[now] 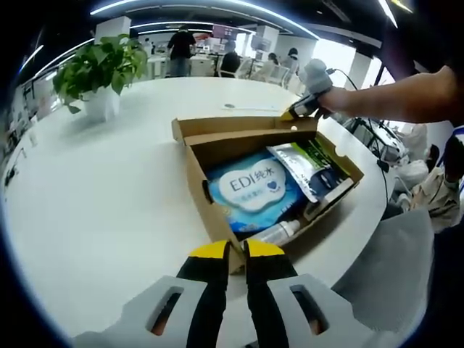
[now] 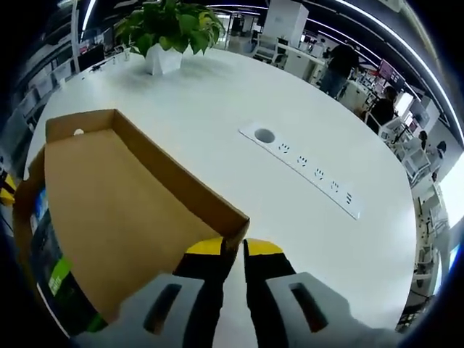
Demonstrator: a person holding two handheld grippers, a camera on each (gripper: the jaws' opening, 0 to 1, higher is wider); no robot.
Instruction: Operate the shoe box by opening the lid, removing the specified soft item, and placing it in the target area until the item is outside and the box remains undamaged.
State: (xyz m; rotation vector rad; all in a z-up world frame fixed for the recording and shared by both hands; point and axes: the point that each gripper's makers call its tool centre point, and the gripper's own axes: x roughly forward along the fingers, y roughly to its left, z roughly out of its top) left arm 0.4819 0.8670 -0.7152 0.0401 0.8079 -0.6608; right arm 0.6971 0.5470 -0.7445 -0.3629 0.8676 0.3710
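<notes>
A cardboard shoe box (image 1: 197, 181) lies open on the white table (image 1: 94, 203). Inside it are a blue wipes pack (image 1: 250, 190), a green-and-white pouch (image 1: 301, 163), a dark item (image 1: 330, 185) and a small bottle (image 1: 279, 232). The lid (image 1: 232, 127) stands up along the box's far side. My right gripper (image 1: 297, 112) pinches the lid's far corner; in the right gripper view the lid (image 2: 109, 210) edge runs between its jaws (image 2: 238, 246). My left gripper (image 1: 238, 250) is shut at the box's near corner, and the cardboard appears to sit between its tips.
A potted plant (image 1: 101, 69) (image 2: 170, 29) stands at the far side of the table. A power strip (image 2: 304, 167) is set into the tabletop beyond the lid. A person's arm (image 1: 391, 94) reaches in from the right. Several people stand in the background.
</notes>
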